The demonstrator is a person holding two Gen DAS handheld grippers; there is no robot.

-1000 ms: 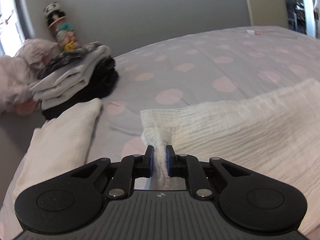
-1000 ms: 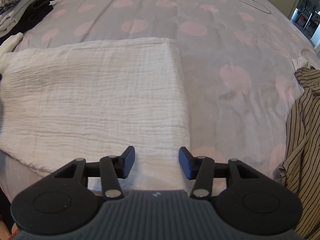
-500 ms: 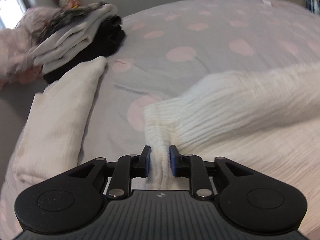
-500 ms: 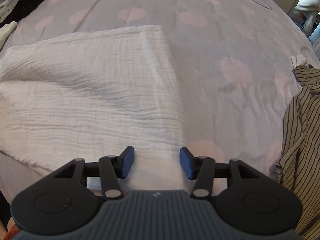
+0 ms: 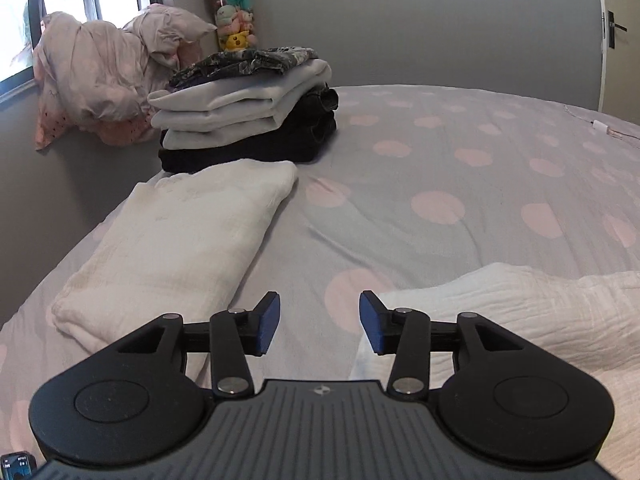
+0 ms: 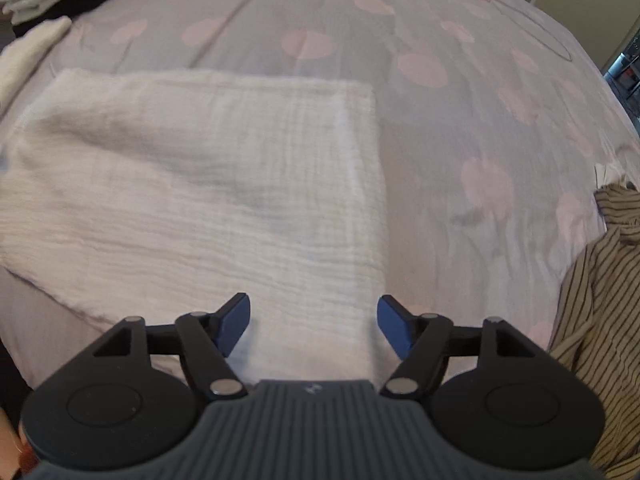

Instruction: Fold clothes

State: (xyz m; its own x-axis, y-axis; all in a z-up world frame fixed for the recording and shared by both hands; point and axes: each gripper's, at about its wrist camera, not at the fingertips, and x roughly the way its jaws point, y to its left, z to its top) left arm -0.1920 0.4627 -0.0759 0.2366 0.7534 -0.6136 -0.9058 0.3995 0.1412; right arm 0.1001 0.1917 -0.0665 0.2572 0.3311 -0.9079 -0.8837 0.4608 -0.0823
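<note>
Now both the left gripper (image 5: 319, 322) and right gripper (image 6: 314, 325) wide apart, empty, above the white muslin cloth (image 6: 208, 184).

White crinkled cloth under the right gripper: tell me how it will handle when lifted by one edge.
The white crinkled cloth lies in soft folded layers, so it likely droops and unfolds. Its gauzy weave suggests it is light. The crinkled surface probably grips well.

White crinkled cloth (image 6: 200, 184); grey bedspread (image 5: 440, 168), pink dots; shirt (image 6: 600, 300) seemingly olive, dark-striped.
</note>
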